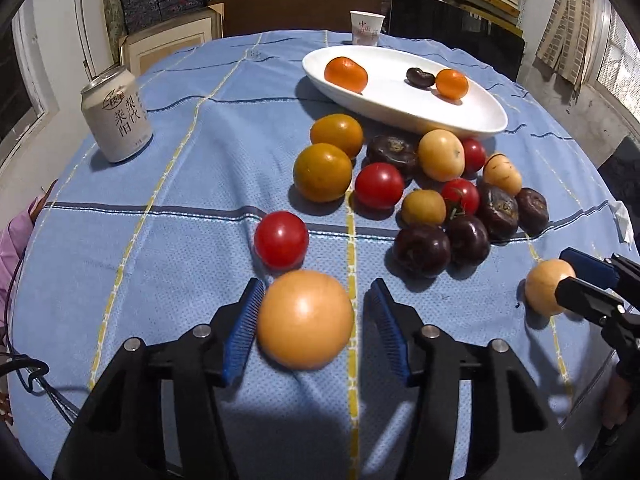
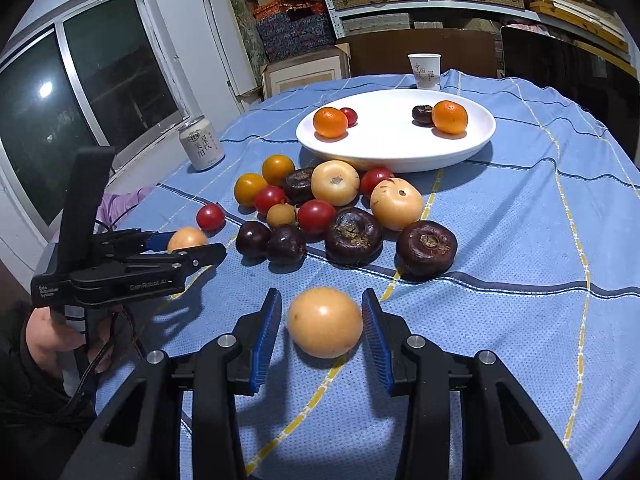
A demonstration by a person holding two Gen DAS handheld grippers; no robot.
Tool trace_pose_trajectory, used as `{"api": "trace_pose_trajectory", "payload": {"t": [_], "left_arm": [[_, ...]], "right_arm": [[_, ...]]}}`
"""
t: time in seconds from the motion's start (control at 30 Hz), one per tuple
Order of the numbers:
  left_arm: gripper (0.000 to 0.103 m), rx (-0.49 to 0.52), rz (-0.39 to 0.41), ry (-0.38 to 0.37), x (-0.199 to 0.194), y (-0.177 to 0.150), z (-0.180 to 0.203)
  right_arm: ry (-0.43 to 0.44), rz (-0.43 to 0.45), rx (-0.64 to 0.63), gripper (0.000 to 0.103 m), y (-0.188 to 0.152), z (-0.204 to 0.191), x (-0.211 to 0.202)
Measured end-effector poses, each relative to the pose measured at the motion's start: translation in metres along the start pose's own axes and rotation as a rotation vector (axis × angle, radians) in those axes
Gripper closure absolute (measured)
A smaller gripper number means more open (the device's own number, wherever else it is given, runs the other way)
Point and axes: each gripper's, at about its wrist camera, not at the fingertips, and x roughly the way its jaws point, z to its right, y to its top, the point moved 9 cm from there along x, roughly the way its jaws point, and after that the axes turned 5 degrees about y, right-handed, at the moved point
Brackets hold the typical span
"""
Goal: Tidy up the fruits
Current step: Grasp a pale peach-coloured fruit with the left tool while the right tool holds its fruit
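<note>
My left gripper (image 1: 316,283) is open around a tan round fruit (image 1: 306,318) on the blue cloth; its left pad touches the fruit and a gap shows at the right pad. My right gripper (image 2: 321,293) is open around a smaller tan fruit (image 2: 324,322), with a gap at its left pad. A loose heap of red tomatoes (image 1: 379,185), yellow-orange fruits (image 1: 322,172) and dark purple fruits (image 1: 421,250) lies between the grippers and the white oval plate (image 1: 400,116). The plate holds two oranges (image 2: 330,121), a dark fruit and a small red one.
A drink can (image 1: 116,116) stands at the left of the round table. A paper cup (image 1: 367,28) is at the far edge behind the plate. White tissue (image 1: 622,216) lies at the right edge. A hand (image 2: 40,336) holds the left gripper's handle. Shelves and boxes stand behind.
</note>
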Motion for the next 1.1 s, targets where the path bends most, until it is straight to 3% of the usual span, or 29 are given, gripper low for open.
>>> {"api": "trace_pose_trajectory", "payload": {"t": [0.07, 0.13, 0.17, 0.23, 0.27, 0.4, 0.63, 0.73, 1.0, 1.03, 1.1], "left_arm": [[0.048, 0.005, 0.0, 0.001, 0.0, 0.0, 0.001], [0.042, 0.015, -0.003, -0.005, -0.001, -0.003, 0.003], [0.034, 0.023, -0.006, -0.008, -0.002, -0.005, 0.004], [0.031, 0.037, -0.003, -0.003, -0.003, -0.007, 0.006], [0.033, 0.036, -0.001, -0.007, -0.003, -0.007, 0.006], [0.061, 0.009, 0.017, -0.015, -0.006, -0.007, 0.0], [0.061, 0.005, 0.106, -0.045, -0.025, -0.004, 0.0], [0.061, -0.013, 0.122, -0.058, -0.029, -0.003, -0.002], [0.061, -0.015, 0.123, -0.075, -0.031, -0.001, -0.001], [0.061, -0.015, 0.124, -0.076, -0.03, -0.001, -0.001], [0.061, -0.015, 0.127, -0.078, -0.031, -0.001, -0.001]], "right_arm": [[-0.003, -0.004, 0.001, 0.06, -0.001, 0.001, 0.001], [-0.004, -0.006, -0.003, 0.059, -0.001, 0.001, 0.001], [-0.001, -0.007, -0.009, 0.056, -0.001, -0.001, 0.001], [-0.001, -0.008, -0.022, 0.054, -0.001, -0.003, 0.001], [-0.002, -0.006, -0.03, 0.054, -0.001, -0.004, 0.001], [0.001, 0.0, -0.021, 0.054, -0.001, -0.003, 0.0], [0.001, 0.006, -0.02, 0.054, -0.001, -0.002, -0.002], [-0.012, -0.003, -0.033, 0.042, -0.002, -0.003, -0.001], [-0.134, -0.092, -0.04, 0.039, -0.007, 0.005, 0.017], [-0.141, -0.105, -0.034, 0.04, -0.008, 0.007, 0.02], [-0.138, -0.121, -0.026, 0.058, -0.01, 0.008, 0.023]]}}
